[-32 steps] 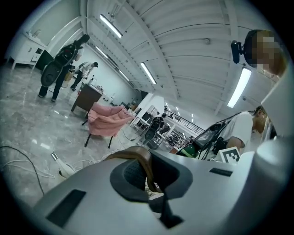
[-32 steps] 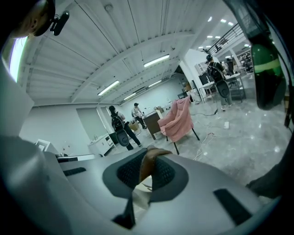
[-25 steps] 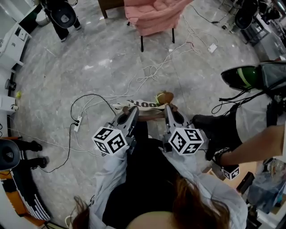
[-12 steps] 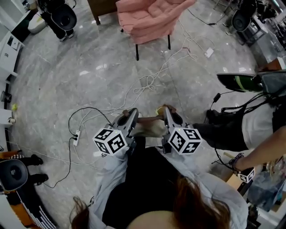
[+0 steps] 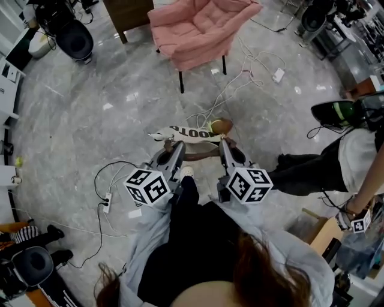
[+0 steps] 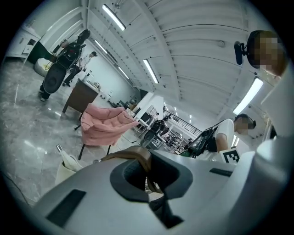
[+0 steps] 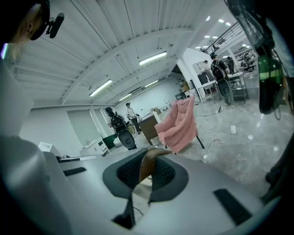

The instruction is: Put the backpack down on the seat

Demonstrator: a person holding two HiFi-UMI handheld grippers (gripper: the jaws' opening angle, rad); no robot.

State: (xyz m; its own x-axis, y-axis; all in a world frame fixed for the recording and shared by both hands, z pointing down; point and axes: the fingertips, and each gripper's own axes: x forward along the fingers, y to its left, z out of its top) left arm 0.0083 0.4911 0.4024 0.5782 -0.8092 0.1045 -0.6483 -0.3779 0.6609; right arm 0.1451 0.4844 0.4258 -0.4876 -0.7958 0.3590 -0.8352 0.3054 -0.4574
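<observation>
A cream backpack (image 5: 187,134) with dark lettering hangs from its brown strap (image 5: 201,156) just in front of me. My left gripper (image 5: 173,147) is shut on the strap's left end, and my right gripper (image 5: 224,144) is shut on its right end. In the left gripper view the brown strap (image 6: 139,159) sits pinched between the dark pads, with the cream bag (image 6: 68,166) below left. The right gripper view shows the strap (image 7: 149,164) clamped the same way. The pink armchair (image 5: 198,29) stands ahead on thin black legs, its seat bare; it also shows as the chair (image 6: 107,128) and the chair (image 7: 181,123).
White cables (image 5: 211,103) trail over the grey marble floor between me and the chair. A power strip (image 5: 107,202) with a black lead lies at left. A bystander (image 5: 345,150) stands at right. A dark cabinet (image 5: 125,12) and a black round device (image 5: 74,39) sit at the back.
I have walked toward the pink armchair, which now sits lower and larger in the head view. Both grippers keep their hold on the strap, and the bag swings in front.
</observation>
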